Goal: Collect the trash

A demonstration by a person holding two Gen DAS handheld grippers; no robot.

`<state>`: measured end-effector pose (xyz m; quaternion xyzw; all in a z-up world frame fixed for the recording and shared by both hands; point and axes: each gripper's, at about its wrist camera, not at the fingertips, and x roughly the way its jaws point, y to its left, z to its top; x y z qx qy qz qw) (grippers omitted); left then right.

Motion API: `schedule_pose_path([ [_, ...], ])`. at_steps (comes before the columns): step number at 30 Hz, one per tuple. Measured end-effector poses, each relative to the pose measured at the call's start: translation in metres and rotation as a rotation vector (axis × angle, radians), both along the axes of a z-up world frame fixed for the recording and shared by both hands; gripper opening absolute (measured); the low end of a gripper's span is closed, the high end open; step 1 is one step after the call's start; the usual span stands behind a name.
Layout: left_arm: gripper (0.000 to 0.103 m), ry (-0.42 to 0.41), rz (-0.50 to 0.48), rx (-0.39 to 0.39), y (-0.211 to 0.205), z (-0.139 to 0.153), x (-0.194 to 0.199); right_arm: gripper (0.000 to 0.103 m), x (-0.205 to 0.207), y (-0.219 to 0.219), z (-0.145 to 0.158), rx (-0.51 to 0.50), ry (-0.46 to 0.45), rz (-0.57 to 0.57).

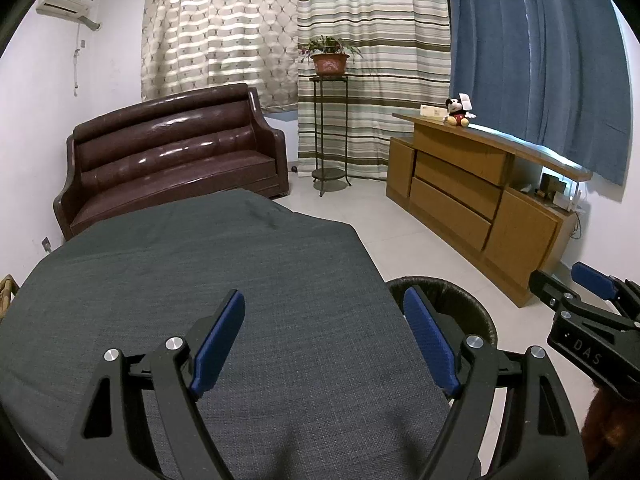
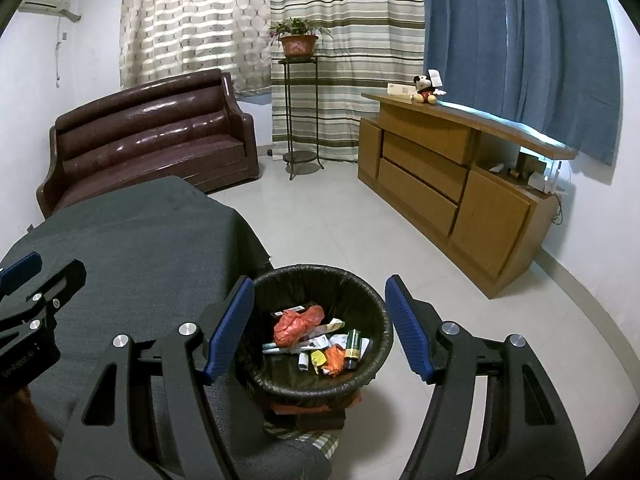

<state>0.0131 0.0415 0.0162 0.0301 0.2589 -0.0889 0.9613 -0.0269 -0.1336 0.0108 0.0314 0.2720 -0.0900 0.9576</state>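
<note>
The left gripper [image 1: 324,334] has its jaws wide apart with nothing between them. It hangs over the grey cloth [image 1: 200,280] that covers the counter. The right gripper [image 2: 320,326] has its jaws apart too, and they hold nothing. It hangs above the trash bin [image 2: 376,356].

The bin sits on the floor [image 2: 340,220], just past the right edge of the counter. It has a black bag inside. In the left wrist view only part of its rim [image 1: 452,288] shows, and the cloth and the jaws hide the rest. What the bin stands on is dark and hard to make out.

The trash [image 2: 316,340] lies at the bottom of the bin. There is a crumpled orange-red bag [image 2: 296,324], a small dark bottle [image 2: 352,346], white paper scraps and a little orange wrapper. The words on the scraps are too small to read.

Farther back stand a brown sofa [image 2: 152,140], a plant on a tall stand [image 2: 298,42] and a wooden cabinet [image 2: 460,184] with a soft toy [image 2: 426,90] on top.
</note>
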Motion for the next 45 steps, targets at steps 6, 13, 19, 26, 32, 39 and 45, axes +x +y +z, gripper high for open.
schedule_pose_path([
  [6, 0.079, 0.005, -0.002, -0.002, 0.001, -0.001, 0.0, 0.066, 0.0, 0.0, 0.0, 0.0, -0.001, 0.001],
  [13, 0.079, 0.005, -0.001, -0.001, 0.0, -0.001, 0.001, 0.066, 0.0, -0.001, -0.001, 0.0, 0.0, 0.001],
  [19, 0.079, 0.004, -0.001, 0.0, -0.002, 0.0, 0.001, 0.066, 0.0, -0.001, -0.002, -0.002, -0.001, 0.001],
  [26, 0.079, 0.006, -0.001, -0.001, -0.004, -0.001, -0.001, 0.067, 0.0, -0.001, -0.002, -0.001, -0.001, 0.001],
  [32, 0.079, 0.008, -0.003, 0.0, -0.005, -0.002, -0.001, 0.066, 0.0, -0.001, -0.002, -0.001, -0.001, 0.001],
  [39, 0.079, 0.011, -0.007, 0.0, -0.01, -0.006, -0.006, 0.066, 0.0, -0.001, -0.002, -0.001, 0.0, 0.001],
  [45, 0.079, 0.012, -0.007, 0.001, -0.009, -0.006, -0.005, 0.066, 0.0, -0.001, -0.002, -0.002, -0.001, 0.002],
])
